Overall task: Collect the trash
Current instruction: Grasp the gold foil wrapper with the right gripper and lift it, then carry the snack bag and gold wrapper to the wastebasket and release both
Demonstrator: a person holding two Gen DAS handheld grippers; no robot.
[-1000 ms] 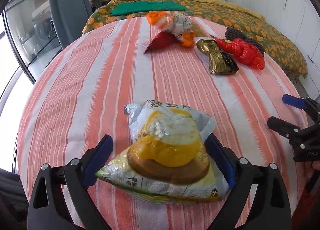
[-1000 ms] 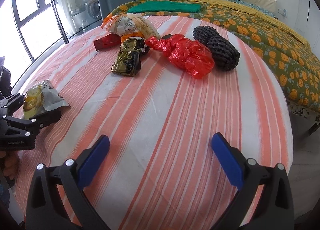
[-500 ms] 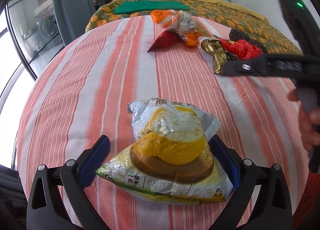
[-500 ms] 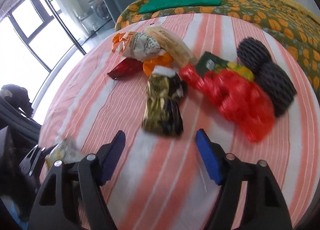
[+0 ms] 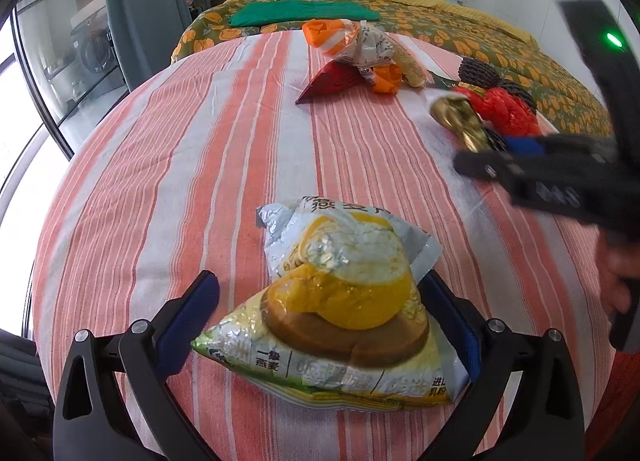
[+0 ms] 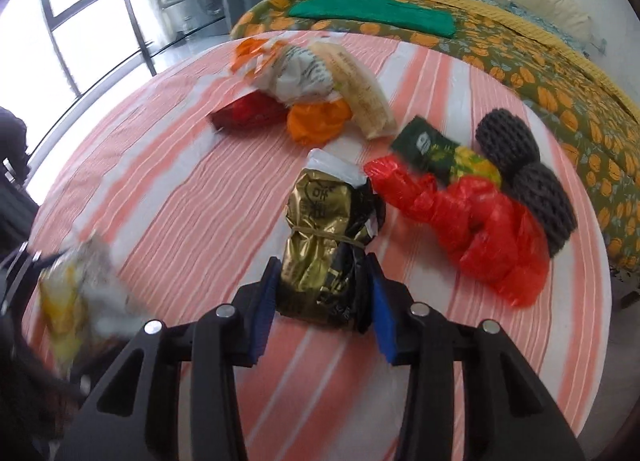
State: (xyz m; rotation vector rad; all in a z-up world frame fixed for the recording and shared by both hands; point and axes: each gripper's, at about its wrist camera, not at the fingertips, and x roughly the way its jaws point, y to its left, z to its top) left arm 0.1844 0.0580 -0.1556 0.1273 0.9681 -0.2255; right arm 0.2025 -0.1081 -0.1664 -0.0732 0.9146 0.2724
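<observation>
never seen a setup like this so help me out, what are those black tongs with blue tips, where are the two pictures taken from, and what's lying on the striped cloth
They are hand-held grippers, one in each of a person's hands, with no robot arm. Each carries a wide-angle camera looking along its two blue-padded fingers, so each picture is one gripper's own view.

In the left view, the left gripper stands around a silver and yellow snack bag; the pad on the left side is clear of it, so it is not gripped.

In the right view, the right gripper has just been closing and its pads now press a gold and black wrapper.

Also on the striped cloth: a red plastic bag, two dark mesh sleeves, a green packet and a pile of orange, red and white wrappers.
</observation>
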